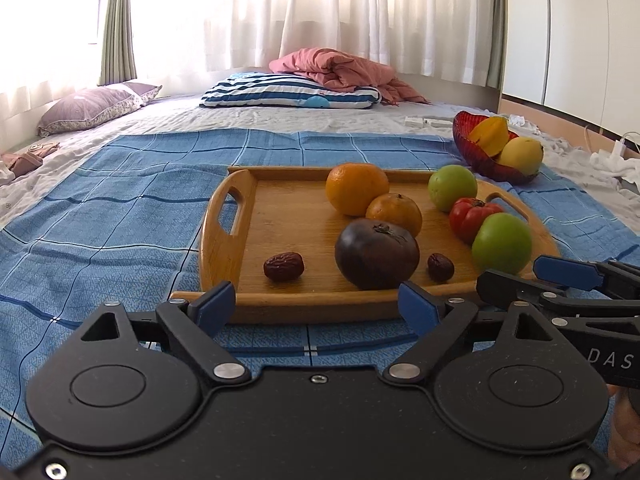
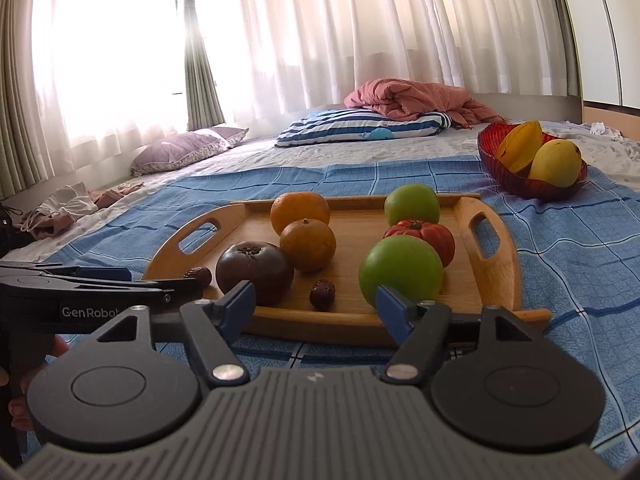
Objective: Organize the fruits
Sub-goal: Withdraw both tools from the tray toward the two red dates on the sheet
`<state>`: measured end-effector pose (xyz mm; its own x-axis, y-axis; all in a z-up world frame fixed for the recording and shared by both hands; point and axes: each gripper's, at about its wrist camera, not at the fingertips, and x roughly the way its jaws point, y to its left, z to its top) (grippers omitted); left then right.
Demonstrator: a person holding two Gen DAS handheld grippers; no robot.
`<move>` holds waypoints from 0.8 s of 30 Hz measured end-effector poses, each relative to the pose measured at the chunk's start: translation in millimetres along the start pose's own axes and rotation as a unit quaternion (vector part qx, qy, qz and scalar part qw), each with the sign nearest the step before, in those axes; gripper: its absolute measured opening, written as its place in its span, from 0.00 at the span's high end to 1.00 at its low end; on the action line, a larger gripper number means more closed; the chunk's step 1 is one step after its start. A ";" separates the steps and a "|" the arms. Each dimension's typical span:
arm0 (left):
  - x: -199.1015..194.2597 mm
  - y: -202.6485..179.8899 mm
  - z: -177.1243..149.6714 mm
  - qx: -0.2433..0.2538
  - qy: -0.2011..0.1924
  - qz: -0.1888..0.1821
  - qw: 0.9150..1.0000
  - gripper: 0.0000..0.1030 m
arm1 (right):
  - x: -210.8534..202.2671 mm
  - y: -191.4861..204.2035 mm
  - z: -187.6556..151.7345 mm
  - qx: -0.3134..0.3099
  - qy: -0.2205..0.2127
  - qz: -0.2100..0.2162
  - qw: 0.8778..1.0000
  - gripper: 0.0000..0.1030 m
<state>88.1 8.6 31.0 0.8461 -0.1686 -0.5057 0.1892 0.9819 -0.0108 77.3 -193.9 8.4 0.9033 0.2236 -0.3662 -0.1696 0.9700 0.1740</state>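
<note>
left gripper (image 1: 316,304): jaws spread wide, nothing between the blue pads; seen at the bottom of the left wrist view, just short of the tray's near edge. it also enters the right wrist view from the left edge.
right gripper (image 2: 316,304): jaws also wide apart and empty; at the bottom of the right wrist view, in front of the tray's near rim. in the left wrist view it comes in from the right edge, beside the near green fruit.
wooden tray (image 1: 280,216): one, with a cut-out handle at each end, lying on the blue checked cloth (image 1: 120,216) in the middle of both views, just beyond both grippers' fingertips.
oranges: two, touching, upper middle of the tray; the larger orange (image 1: 356,188) behind the smaller orange (image 1: 394,212).
dark purple fruit (image 1: 376,254): one, near the tray's front edge, in line with the left gripper's right-hand pad.
green fruits: two; the near green fruit (image 2: 400,272) sits right above the right gripper's right-hand pad, the far green fruit (image 2: 412,204) at the tray's back.
red tomato (image 2: 424,238): one, ribbed, between the two green fruits.
red dates: two, one date (image 1: 283,266) left of the purple fruit, the other date (image 1: 440,267) right of it.
red bowl (image 1: 466,138): one, off the tray at the upper right, holding a star fruit (image 1: 490,134) and a yellow mango (image 1: 520,156).
bed: pillows and a pink quilt lie at the far end under the curtains.
</note>
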 end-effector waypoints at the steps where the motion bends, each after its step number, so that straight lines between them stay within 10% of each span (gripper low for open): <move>1: -2.2 -0.7 -2.3 0.000 -0.001 -0.002 1.000 0.11 | -3.5 -0.3 -1.6 -0.001 -0.002 0.002 1.000 0.16; 24: -14.5 3.0 -47.4 -0.012 0.010 -0.034 0.999 0.06 | -35.8 16.5 -50.3 -0.079 0.000 -0.012 0.997 0.00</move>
<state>52.8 18.0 -2.7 0.8214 -0.2335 -0.5205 0.2337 0.9700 -0.0663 22.3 -181.1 -21.5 0.9073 0.2010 -0.3693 -0.2088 0.9778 0.0191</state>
